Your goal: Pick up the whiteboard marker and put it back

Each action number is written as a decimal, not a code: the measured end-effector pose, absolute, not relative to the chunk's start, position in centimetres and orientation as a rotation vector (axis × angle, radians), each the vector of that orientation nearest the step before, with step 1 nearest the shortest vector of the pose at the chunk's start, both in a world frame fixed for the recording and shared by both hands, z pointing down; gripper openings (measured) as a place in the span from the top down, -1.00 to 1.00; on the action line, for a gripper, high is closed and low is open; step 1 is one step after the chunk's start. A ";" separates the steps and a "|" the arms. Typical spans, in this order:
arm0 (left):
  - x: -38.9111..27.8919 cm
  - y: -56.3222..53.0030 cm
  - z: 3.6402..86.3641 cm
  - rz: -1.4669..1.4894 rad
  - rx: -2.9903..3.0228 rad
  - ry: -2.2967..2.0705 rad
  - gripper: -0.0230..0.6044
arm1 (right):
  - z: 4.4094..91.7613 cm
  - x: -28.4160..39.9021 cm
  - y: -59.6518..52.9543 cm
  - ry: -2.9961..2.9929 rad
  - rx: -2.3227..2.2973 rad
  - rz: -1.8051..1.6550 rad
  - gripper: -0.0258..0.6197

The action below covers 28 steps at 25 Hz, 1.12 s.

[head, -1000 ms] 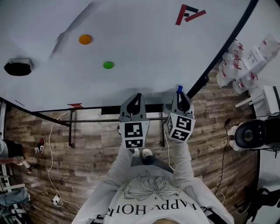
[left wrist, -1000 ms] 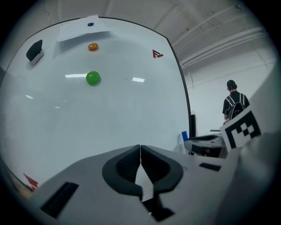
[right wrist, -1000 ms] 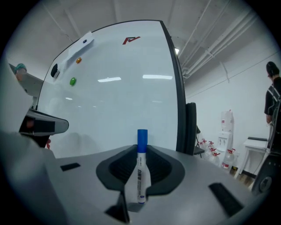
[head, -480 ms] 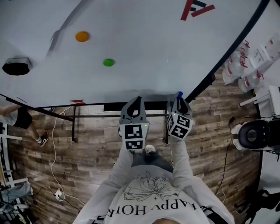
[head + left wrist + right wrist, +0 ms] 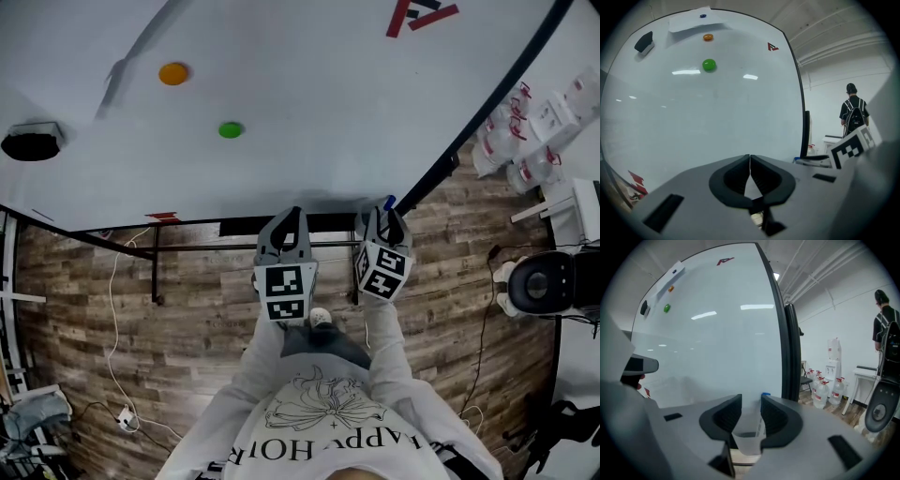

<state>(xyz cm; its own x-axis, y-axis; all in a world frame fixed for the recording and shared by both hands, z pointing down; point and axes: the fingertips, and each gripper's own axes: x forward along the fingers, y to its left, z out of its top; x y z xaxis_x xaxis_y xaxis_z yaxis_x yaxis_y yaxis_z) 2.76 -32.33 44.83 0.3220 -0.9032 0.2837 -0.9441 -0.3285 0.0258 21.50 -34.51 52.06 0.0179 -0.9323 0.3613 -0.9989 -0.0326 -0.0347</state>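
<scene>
Lowered right claw [image 5: 751, 399] has just opened around the smooth, blue-capped cylindrical marker [image 5: 761, 420].

The right gripper [image 5: 751, 401] has just been opening its jaws, so they now stand apart with the whiteboard marker [image 5: 389, 201] loose between them rather than clamped. In the head view both the right gripper and the left gripper [image 5: 292, 214] sit lower against the whiteboard [image 5: 309, 112] than a second ago. The marker's blue cap has come down from the white face to the board's dark lower edge.
</scene>
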 end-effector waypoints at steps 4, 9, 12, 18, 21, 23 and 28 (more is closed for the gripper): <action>2.8 -32.2 43.4 0.292 2.420 -1.709 0.91 | 48.5 20.9 -34.1 -2.057 2.097 0.335 0.58; 2.5 -32.1 41.3 0.243 2.452 -1.738 0.91 | 44.2 19.7 -33.5 -2.119 2.118 0.205 0.67; 2.1 -31.9 39.9 0.211 2.463 -1.768 0.91 | 41.7 18.9 -32.9 -2.165 2.121 0.150 0.68; 1.1 -31.8 38.0 0.160 2.467 -1.821 0.91 | 38.4 17.8 -32.2 -2.235 2.120 0.068 0.73; 0.7 -31.6 37.4 0.145 2.462 -1.837 0.91 | 37.9 17.6 -32.0 -2.251 2.109 0.046 0.73; 0.5 -31.5 37.0 0.140 2.460 -1.847 0.91 | 37.6 17.4 -31.9 -2.259 2.106 0.039 0.75; -0.1 -31.0 36.1 0.124 2.461 -1.869 0.91 | 37.2 17.0 -31.7 -2.275 2.093 0.029 0.77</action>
<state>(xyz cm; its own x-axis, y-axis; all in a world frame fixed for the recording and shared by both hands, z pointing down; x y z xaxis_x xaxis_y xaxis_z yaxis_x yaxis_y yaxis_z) -0.08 -31.01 36.14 0.2668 -0.9593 0.0927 -0.9632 -0.2688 -0.0098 16.95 -31.71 37.20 -0.0824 -0.9954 0.0496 -0.9963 0.0835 0.0202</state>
